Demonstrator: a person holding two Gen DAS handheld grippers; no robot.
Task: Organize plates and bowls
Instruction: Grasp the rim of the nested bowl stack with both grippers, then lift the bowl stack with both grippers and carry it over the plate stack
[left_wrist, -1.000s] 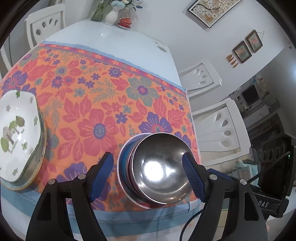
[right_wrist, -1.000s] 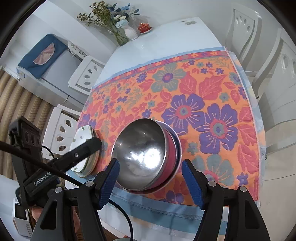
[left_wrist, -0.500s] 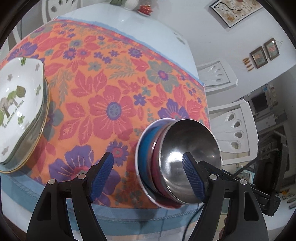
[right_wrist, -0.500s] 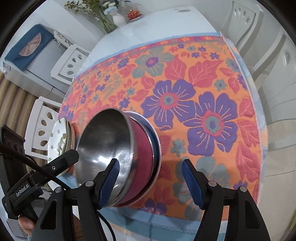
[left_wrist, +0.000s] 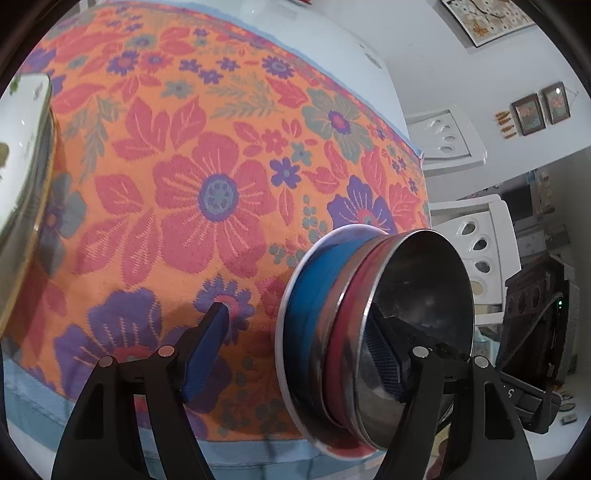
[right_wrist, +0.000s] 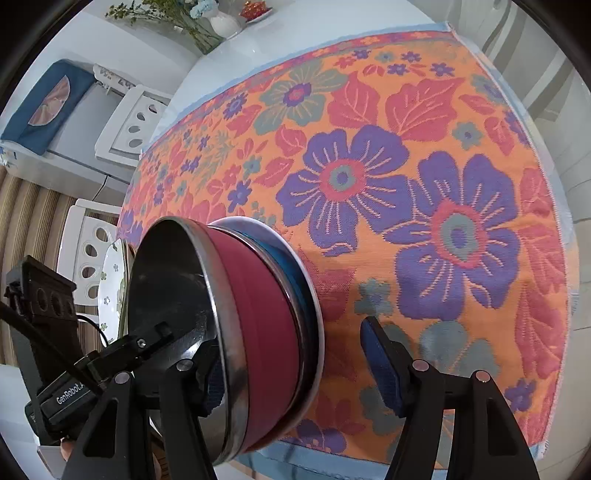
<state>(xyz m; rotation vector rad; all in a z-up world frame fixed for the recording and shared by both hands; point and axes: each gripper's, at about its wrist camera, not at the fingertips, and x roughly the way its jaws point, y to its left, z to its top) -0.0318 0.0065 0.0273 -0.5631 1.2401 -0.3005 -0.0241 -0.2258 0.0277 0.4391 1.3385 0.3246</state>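
The left gripper (left_wrist: 299, 354) is spread wide across the rim of the nested bowls: its right finger (left_wrist: 384, 358) sits inside the steel bowl (left_wrist: 421, 295) at lower right of the left wrist frame, its left finger outside over the floral tablecloth (left_wrist: 221, 147). The right gripper (right_wrist: 295, 369) is likewise wide, its left finger (right_wrist: 212, 384) inside the same steel bowl (right_wrist: 166, 280) at lower left of its frame, the other outside. Compared with half a second ago, both have dropped lower and closer, so the stack now looms larger and is seen from the side. The steel bowl nests in a red bowl (right_wrist: 266, 332), which sits in a blue bowl (left_wrist: 314, 314) with a white rim. The stacked floral plates (left_wrist: 22, 166) have slid to the left edge of the left wrist frame.
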